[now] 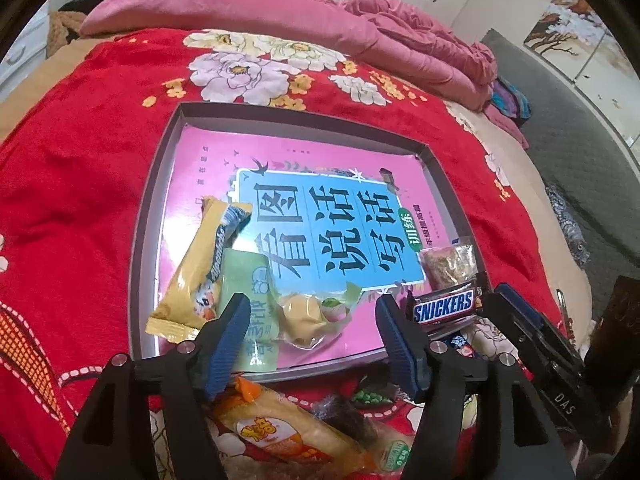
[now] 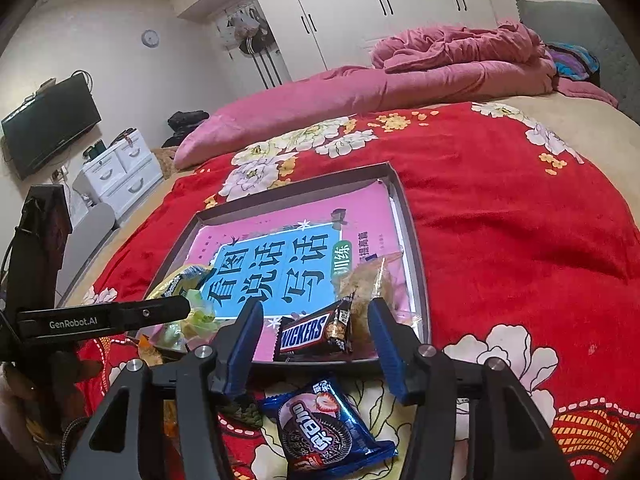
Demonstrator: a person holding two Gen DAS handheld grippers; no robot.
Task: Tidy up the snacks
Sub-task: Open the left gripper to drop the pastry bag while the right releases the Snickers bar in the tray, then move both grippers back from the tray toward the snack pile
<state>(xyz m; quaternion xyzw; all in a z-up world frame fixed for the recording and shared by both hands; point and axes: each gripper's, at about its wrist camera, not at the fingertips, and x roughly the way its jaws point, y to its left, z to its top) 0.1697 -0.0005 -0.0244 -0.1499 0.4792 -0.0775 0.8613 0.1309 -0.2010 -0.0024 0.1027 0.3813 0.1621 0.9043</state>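
A shallow grey tray (image 1: 160,184) lined with a pink book lies on the red flowered bedspread. Along its near side lie a yellow candy bar (image 1: 192,276), a green packet (image 1: 248,280), a clear-wrapped pastry (image 1: 308,316), a Snickers bar (image 1: 444,304) and a clear bag of brown snack (image 1: 448,266). My left gripper (image 1: 312,308) hangs open over the near edge, the pastry lying loose beyond its fingers. My right gripper (image 2: 316,312) is open too, with the Snickers bar (image 2: 308,334) resting on the tray's edge between its fingers, untouched.
Loose on the bedspread under the grippers are a blue Oreo packet (image 2: 328,428), an orange-and-yellow snack pack (image 1: 280,436), a green pea packet (image 1: 370,396) and a dark packet (image 1: 344,420). Pink quilts (image 1: 304,28) are piled at the far side of the bed.
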